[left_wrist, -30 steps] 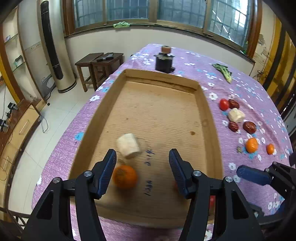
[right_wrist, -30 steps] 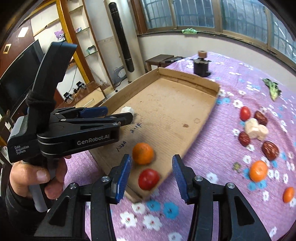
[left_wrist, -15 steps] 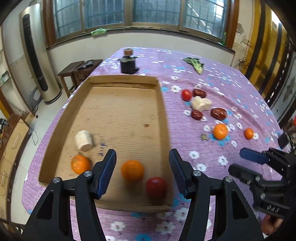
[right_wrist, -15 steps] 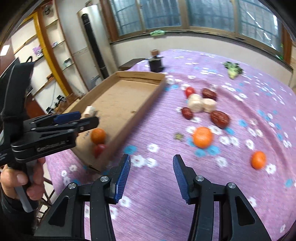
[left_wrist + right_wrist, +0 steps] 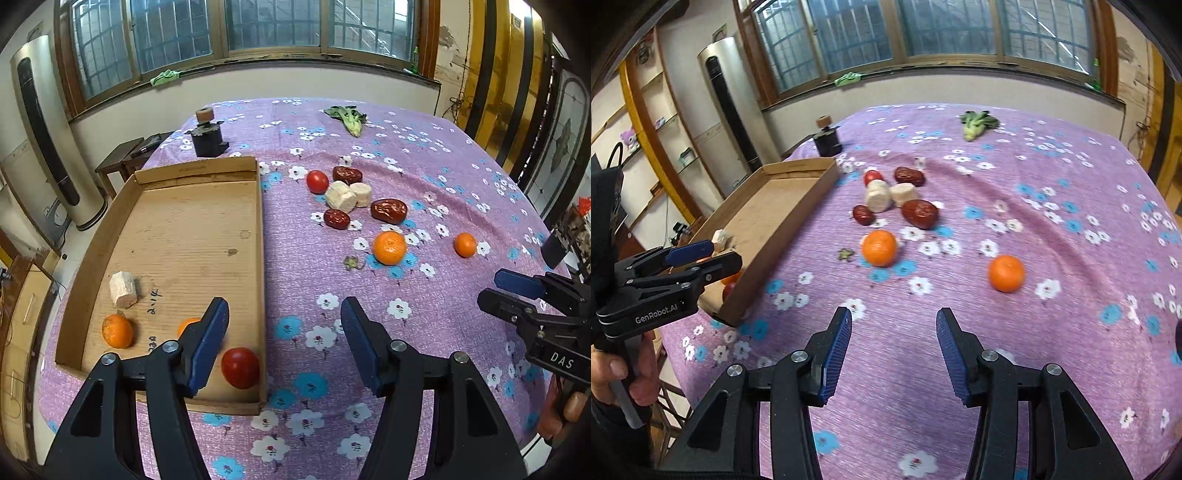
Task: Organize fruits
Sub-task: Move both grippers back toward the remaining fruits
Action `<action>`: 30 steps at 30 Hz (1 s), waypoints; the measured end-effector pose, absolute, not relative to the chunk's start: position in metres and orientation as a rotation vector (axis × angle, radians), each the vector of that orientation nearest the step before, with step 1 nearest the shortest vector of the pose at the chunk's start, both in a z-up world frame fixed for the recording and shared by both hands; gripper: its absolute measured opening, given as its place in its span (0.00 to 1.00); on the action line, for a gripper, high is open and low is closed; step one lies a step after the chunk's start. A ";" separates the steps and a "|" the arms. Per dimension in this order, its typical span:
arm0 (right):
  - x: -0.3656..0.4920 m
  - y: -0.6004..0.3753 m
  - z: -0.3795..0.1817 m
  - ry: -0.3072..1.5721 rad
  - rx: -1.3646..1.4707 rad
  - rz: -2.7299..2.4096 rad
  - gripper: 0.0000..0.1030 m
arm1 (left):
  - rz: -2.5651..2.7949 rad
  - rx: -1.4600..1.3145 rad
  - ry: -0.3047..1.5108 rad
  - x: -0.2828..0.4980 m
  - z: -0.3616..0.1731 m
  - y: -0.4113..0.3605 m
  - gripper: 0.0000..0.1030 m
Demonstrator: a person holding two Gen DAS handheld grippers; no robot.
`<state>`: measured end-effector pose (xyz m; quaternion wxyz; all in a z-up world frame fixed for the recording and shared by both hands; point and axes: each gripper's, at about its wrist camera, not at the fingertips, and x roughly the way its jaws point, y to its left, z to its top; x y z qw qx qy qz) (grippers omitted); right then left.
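Observation:
The cardboard tray [image 5: 255,236] lies at the left and holds an orange [image 5: 117,331], a second orange [image 5: 184,325] half hidden by my finger, a red tomato [image 5: 240,367] and a pale chunk [image 5: 123,294]. My left gripper [image 5: 283,314] hovers over the tray's right wall; its jaws are opening and nothing is between them. Loose on the purple cloth are a large orange [image 5: 879,248], a smaller orange [image 5: 1006,273], a tomato [image 5: 317,181], dark red dates [image 5: 389,211] and pale chunks [image 5: 347,195]. My right gripper [image 5: 894,325] is open and empty, short of both oranges.
A black device with a wooden knob [image 5: 207,138] stands behind the tray. A green leafy vegetable [image 5: 349,118] lies at the far side. The table's near edge drops off at the left of the right wrist view, beside a person's hand [image 5: 613,373].
Both grippers have swung right, away from the tray's inside toward the loose fruit. The left jaws stand a little wider. The right gripper left the tray corner and now hangs over bare cloth.

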<state>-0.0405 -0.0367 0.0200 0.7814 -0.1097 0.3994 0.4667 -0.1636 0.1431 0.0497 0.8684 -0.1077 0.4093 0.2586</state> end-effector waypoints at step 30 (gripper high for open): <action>-0.001 -0.052 0.010 0.883 -0.198 0.940 0.48 | 0.398 -0.298 0.927 -0.118 0.021 0.123 0.60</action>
